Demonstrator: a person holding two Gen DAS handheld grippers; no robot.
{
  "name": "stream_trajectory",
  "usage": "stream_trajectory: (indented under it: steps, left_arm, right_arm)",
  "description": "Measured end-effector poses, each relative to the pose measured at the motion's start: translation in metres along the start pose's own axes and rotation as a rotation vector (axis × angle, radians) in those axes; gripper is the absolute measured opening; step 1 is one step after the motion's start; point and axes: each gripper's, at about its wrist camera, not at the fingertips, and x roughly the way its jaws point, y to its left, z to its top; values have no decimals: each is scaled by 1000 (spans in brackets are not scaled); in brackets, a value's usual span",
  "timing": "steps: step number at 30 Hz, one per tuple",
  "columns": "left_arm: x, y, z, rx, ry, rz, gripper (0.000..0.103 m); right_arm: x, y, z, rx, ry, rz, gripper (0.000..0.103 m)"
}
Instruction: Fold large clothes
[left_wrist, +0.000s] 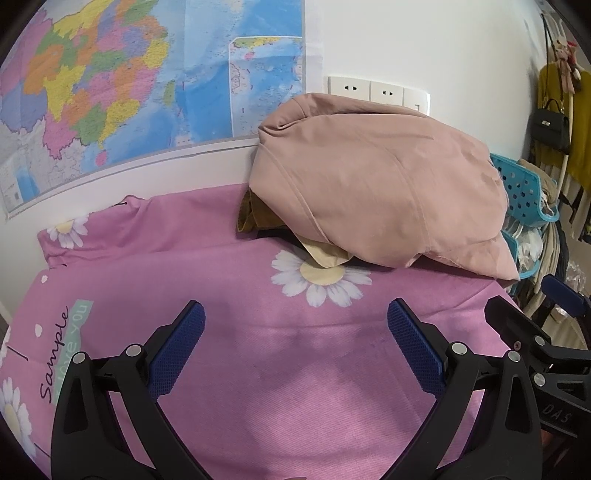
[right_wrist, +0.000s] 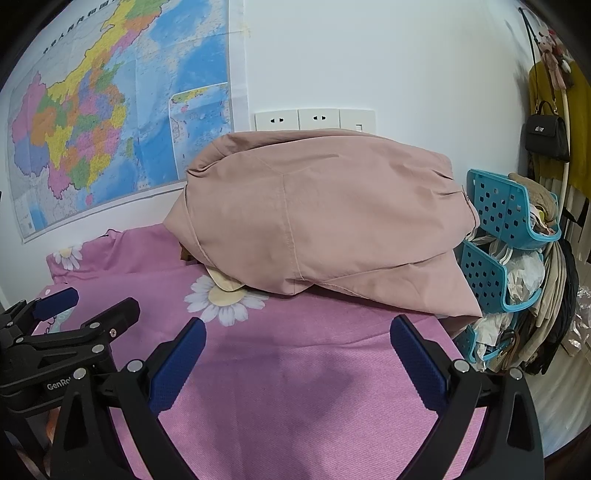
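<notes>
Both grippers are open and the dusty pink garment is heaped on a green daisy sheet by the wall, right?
Not quite: the daisy sheet is pink, not green, as the right wrist view shows. Both the left gripper and the right gripper are open, and the dusty pink garment is heaped by the wall.

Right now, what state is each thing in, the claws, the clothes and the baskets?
Left claw: open, empty, above the pink sheet.
Right claw: open, empty, above the same sheet.
Pink garment: bunched in a heap, not folded, covering other clothes.
Yellow cloth: sticking out from under the heap.
Blue baskets: stacked, stuffed full.
Black handbag: hanging, closed.
</notes>
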Motion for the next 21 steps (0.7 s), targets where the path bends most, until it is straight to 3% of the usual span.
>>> stream_trajectory:
  steps: [21]
  left_arm:
    - [-3, -1, 1, -10, -12, 0, 98]
  right_arm:
    - [-3, 3, 1, -9, -12, 0, 97]
